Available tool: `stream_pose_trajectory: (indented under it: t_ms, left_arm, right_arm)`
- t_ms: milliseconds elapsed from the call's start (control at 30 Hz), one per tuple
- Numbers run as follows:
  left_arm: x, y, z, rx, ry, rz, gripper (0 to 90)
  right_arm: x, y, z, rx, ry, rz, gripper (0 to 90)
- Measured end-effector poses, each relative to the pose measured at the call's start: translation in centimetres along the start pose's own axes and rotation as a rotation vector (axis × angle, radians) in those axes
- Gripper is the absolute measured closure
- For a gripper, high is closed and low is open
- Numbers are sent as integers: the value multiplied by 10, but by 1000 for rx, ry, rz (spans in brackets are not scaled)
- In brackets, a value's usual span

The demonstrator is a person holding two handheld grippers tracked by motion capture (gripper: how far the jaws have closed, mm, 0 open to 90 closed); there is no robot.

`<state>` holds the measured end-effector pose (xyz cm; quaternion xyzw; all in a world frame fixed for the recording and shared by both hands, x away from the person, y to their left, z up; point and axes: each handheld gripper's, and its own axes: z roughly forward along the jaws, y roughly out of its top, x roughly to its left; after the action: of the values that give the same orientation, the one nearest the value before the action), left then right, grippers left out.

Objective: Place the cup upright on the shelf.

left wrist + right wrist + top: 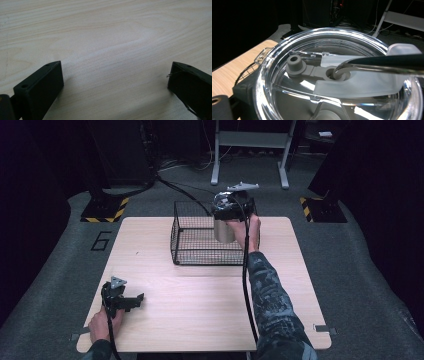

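A steel tumbler (223,231) with a clear lid (342,82) hangs inside the back right corner of a black wire basket (200,256). My right gripper (231,207) is shut on the tumbler's top, held from above by the person's hand. In the right gripper view the lid sits very close, with a grey plug (294,65) on it and a dark bar (387,62) crossing over it. My left gripper (132,301) rests low at the table's front left, open. Bare wood lies between its jaws (115,82).
The basket stands at the back middle of the wooden table (200,315). Beyond the table are a white-legged stand (250,150) and two yellow-and-black striped bases (105,210) (320,207) on the grey floor. Cables run along the floor behind.
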<state>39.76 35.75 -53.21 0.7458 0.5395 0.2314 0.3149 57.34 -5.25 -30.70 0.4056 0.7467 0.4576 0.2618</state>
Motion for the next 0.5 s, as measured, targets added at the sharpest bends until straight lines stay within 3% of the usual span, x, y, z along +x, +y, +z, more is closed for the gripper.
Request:
stream_pose_trajectory:
  t_ms: [500]
  left_arm:
    - [0, 0, 0, 0, 0, 0, 1]
  right_arm:
    - [-1, -10, 26, 16, -12, 29, 35]
